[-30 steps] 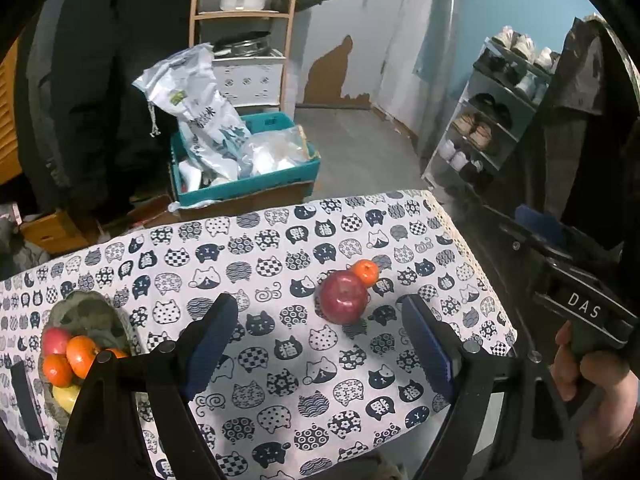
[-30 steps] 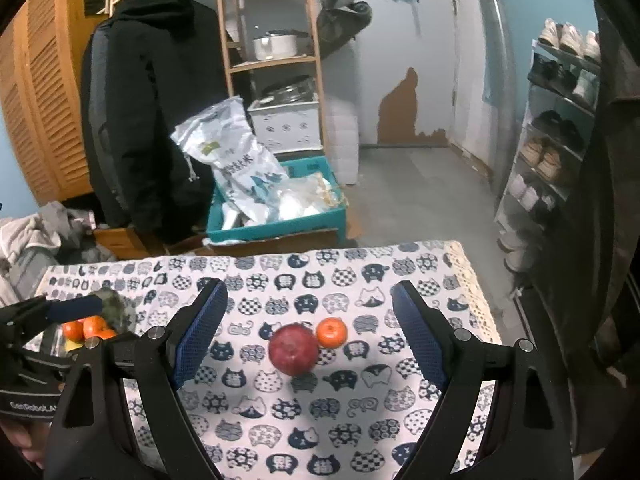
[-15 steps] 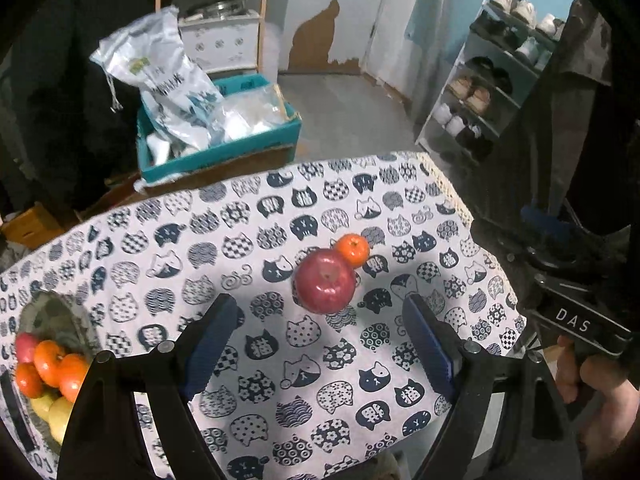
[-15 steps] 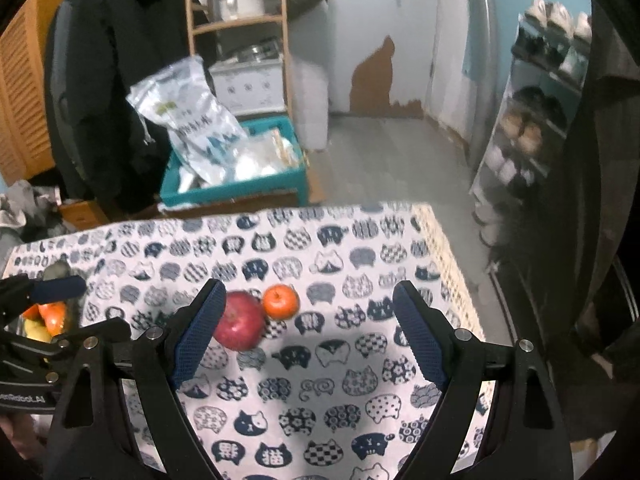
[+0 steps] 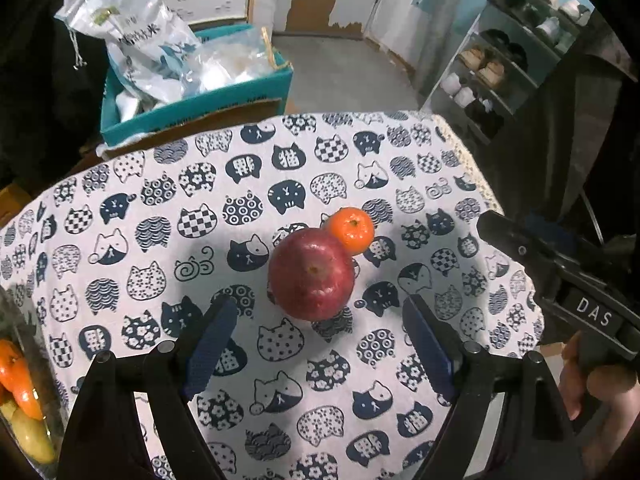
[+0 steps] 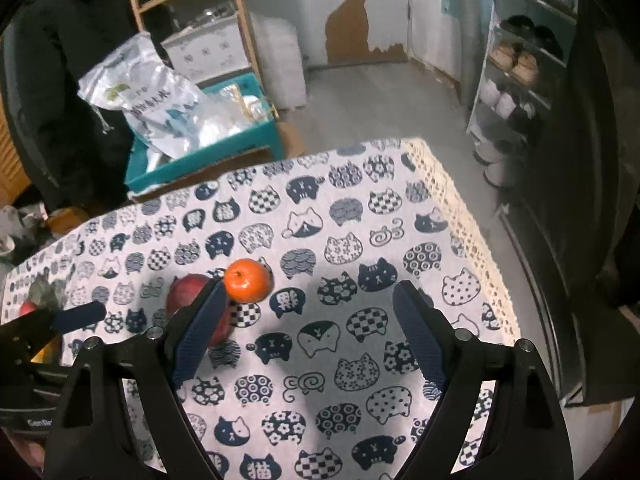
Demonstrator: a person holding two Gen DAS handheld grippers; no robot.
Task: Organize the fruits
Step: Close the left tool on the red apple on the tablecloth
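A red apple (image 5: 311,273) lies on the cat-print tablecloth (image 5: 160,208) touching a small orange mandarin (image 5: 352,229) behind it. My left gripper (image 5: 316,340) is open and empty, just short of the apple, its pads on either side. My right gripper (image 6: 308,334) is open and empty over the cloth; the mandarin (image 6: 247,280) sits just beyond its left finger, which partly hides the apple (image 6: 188,294). A bowl of fruit (image 5: 18,392) shows at the left edge.
The right gripper's body (image 5: 576,300) and a hand are at the right of the left wrist view. The left gripper's finger (image 6: 76,314) enters the right wrist view from the left. Beyond the table's far edge stand a teal box with bags (image 5: 192,80) and a shoe rack (image 5: 500,64).
Both grippers have moved forward and down toward the fruit. The apple now sits closer between the left gripper's pads. The right gripper has shifted right, so the fruit lies by its left finger.
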